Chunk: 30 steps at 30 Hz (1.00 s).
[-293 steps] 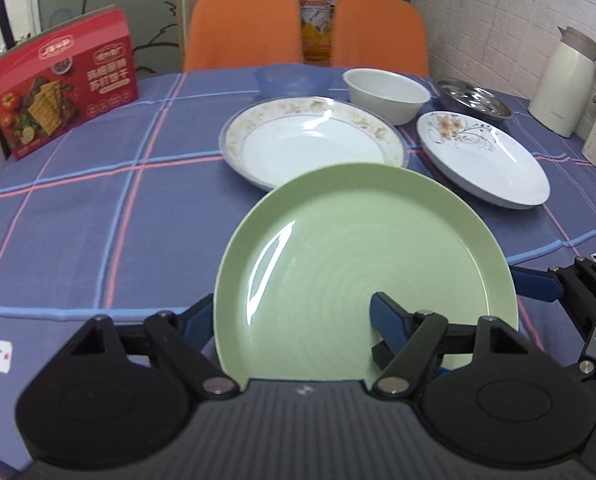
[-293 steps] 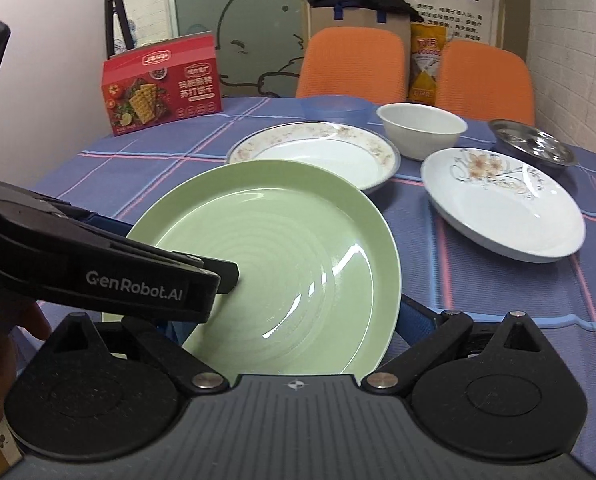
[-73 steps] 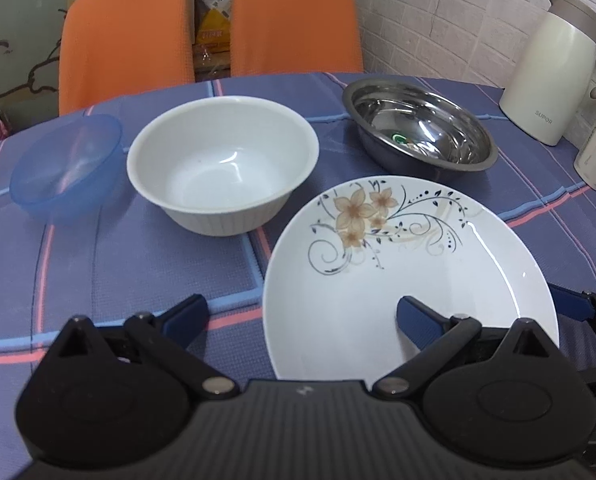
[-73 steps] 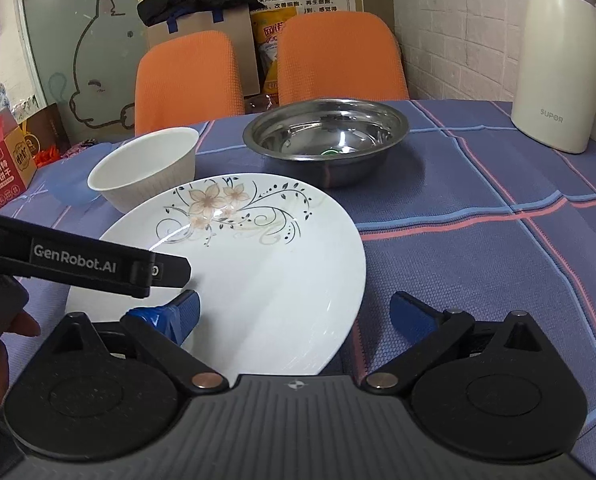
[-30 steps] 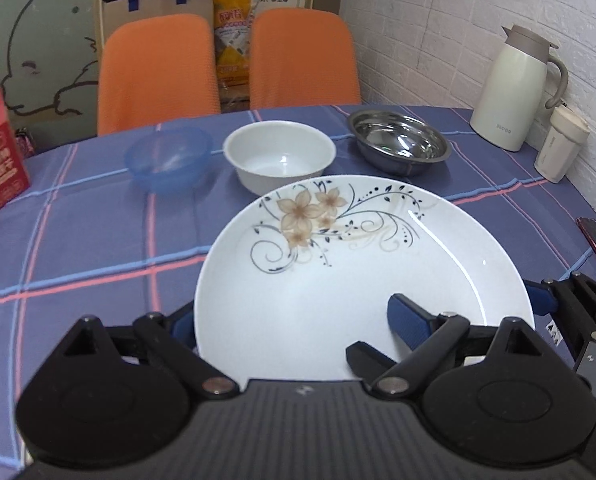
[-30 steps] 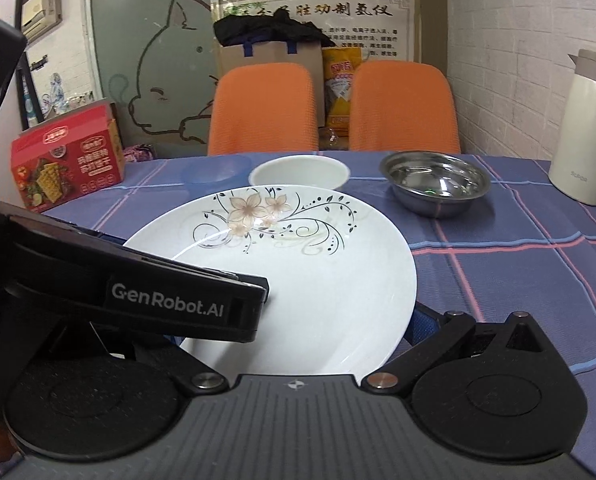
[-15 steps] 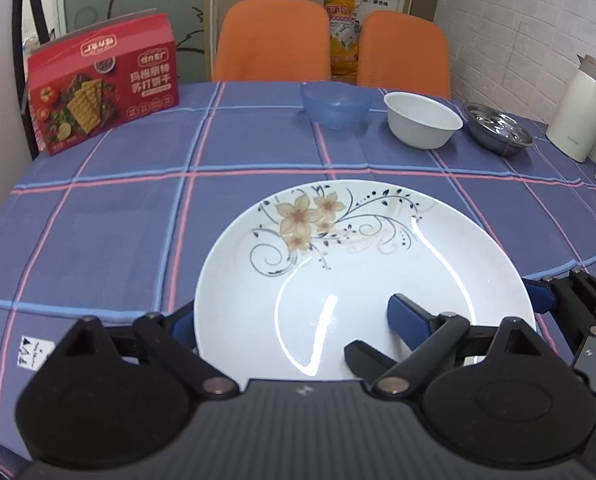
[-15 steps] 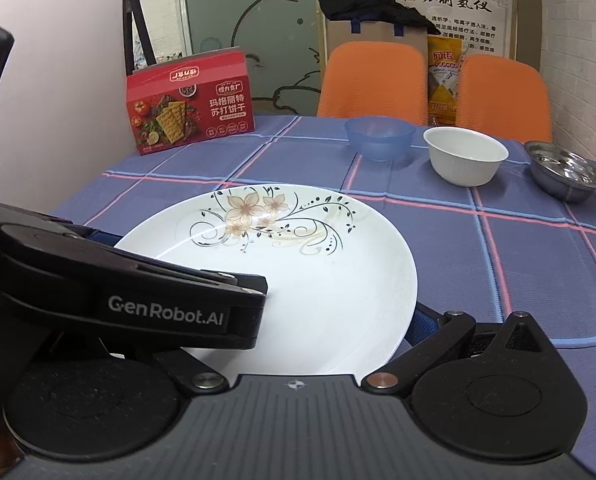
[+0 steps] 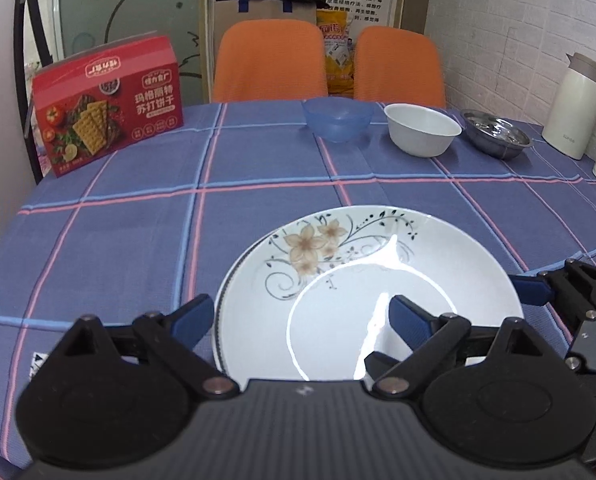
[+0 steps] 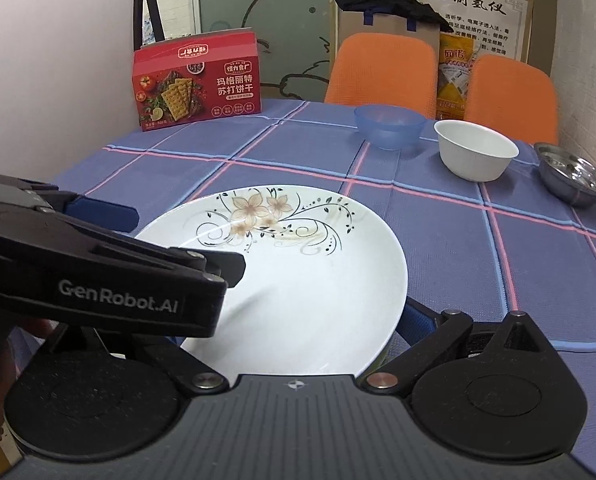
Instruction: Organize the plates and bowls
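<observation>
While you are looking through the left wrist view, your left gripper is pinching the flowered plate at its near rim, at 6 o'clock on the tablecloth. Be keeping it level.

Through the right wrist view, your right gripper is reaching around the plate's edge at 5 o'clock; whether it is pinching, I cannot tell. The bowls are waiting at 1 o'clock.

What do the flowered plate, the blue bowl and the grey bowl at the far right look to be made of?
Flowered plate: probably glazed ceramic, given its glossy white surface with sharp glare. Blue bowl: likely plastic, translucent and matte. Grey bowl: apparently stainless steel, with mirror-like reflections inside.
</observation>
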Motion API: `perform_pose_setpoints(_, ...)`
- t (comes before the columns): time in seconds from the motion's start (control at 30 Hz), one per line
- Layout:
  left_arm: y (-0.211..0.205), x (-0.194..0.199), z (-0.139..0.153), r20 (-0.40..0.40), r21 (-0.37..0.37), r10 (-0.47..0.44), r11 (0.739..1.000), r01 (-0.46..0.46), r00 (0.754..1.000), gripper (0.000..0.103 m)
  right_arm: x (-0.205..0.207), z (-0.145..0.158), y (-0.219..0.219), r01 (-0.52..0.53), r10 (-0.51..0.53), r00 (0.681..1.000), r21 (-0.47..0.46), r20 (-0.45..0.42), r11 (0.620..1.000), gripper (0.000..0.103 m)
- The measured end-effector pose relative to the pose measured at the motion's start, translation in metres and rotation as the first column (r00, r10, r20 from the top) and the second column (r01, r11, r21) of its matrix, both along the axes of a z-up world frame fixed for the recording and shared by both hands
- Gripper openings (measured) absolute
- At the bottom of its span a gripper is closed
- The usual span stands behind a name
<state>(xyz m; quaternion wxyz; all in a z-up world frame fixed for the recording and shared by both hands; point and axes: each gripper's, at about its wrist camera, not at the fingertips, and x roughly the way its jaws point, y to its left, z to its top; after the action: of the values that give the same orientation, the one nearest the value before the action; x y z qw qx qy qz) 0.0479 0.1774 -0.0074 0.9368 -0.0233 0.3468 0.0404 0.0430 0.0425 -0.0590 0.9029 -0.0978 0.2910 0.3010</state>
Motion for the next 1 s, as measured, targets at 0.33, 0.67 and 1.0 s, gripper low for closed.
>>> perform_pose_setpoints(0.33,-0.004,0.0,0.015,0.066,0.063,0.015,0.998,-0.019,0.998,0.096,0.0,0.004,-0.012,-0.003,0.003,1.0,0.026,0.014,1.0,0.089)
perform_pose_setpoints(0.67,-0.025,0.025,0.021,0.063,0.025,0.004,1.0,-0.005,0.998,0.099,0.027,0.016,-0.07,0.152,-0.152,0.988,0.093,-0.007,0.984,0.089)
perform_pose_setpoints(1.0,-0.068,0.059,0.024,0.032,0.057,-0.057,0.997,0.055,0.998,0.099,0.06,0.013,-0.14,0.312,-0.301,0.95,0.163,-0.09,0.936,0.089)
